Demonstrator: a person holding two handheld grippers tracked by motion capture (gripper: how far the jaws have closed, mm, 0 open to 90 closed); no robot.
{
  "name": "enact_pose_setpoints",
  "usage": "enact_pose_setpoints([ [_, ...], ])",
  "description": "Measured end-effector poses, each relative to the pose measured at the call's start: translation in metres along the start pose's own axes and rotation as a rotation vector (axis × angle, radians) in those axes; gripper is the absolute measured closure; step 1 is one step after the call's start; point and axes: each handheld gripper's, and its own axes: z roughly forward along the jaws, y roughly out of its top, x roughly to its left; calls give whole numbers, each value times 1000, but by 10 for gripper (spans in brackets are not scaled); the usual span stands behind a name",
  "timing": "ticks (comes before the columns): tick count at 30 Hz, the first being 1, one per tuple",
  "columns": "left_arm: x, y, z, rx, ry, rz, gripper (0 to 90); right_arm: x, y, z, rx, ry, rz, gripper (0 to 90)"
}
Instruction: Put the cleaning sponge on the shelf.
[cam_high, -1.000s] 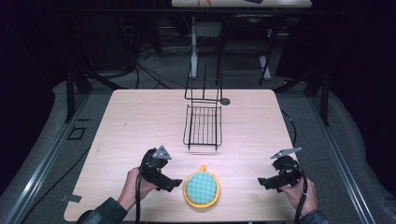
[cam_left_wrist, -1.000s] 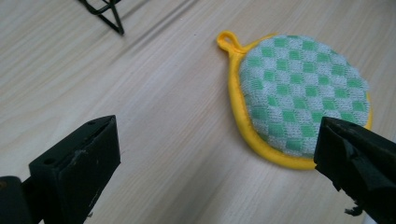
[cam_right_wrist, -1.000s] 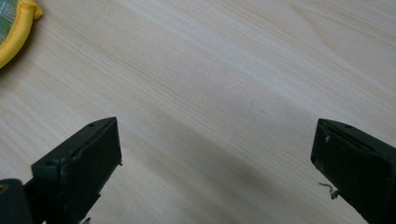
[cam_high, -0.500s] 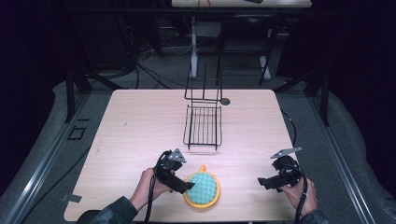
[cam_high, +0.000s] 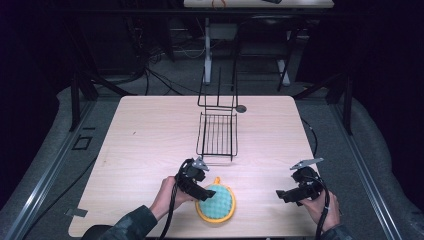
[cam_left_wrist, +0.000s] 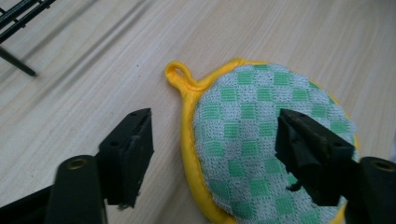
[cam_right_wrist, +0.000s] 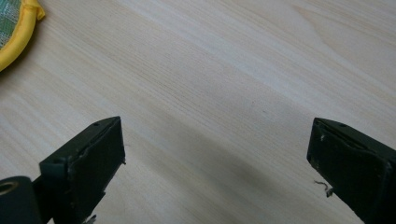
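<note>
Our left gripper (cam_left_wrist: 212, 154) is open over the pot holder (cam_left_wrist: 266, 140).

We hold its jaws wide apart, one above the bare table (cam_high: 150, 135) and one above the green checked pad, with the yellow edge between them. The pot holder lies flat near our edge of the table. Our right gripper (cam_high: 286, 195) is open too, well off to the side. Farther back stands a black wire rack (cam_high: 217, 135).

I see a black wire rack (cam_high: 218, 132) standing mid-table (cam_high: 150, 130); a small dark round object (cam_high: 241, 108) sits just beside the rack's far right corner, touching the wood.
</note>
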Motion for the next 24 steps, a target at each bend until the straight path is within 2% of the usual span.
enact_pose_setpoints([
  [5,2,0,7,36,-4,-9,471,0,0,-1,-10,2,5,45],
  [6,2,-1,8,30,-22,-19,511,0,0,-1,-9,3,6,47],
  [9,2,-3,9,24,-40,-32,607,-1,-1,-2,-1,4,1,47],
  [11,2,-4,9,22,-43,-40,620,-1,-1,-1,-13,6,4,47],
  [18,2,-7,10,14,-39,-36,677,0,-1,-1,-1,4,1,49],
  [24,1,-7,10,10,-22,-20,794,0,-1,-1,0,10,4,51],
])
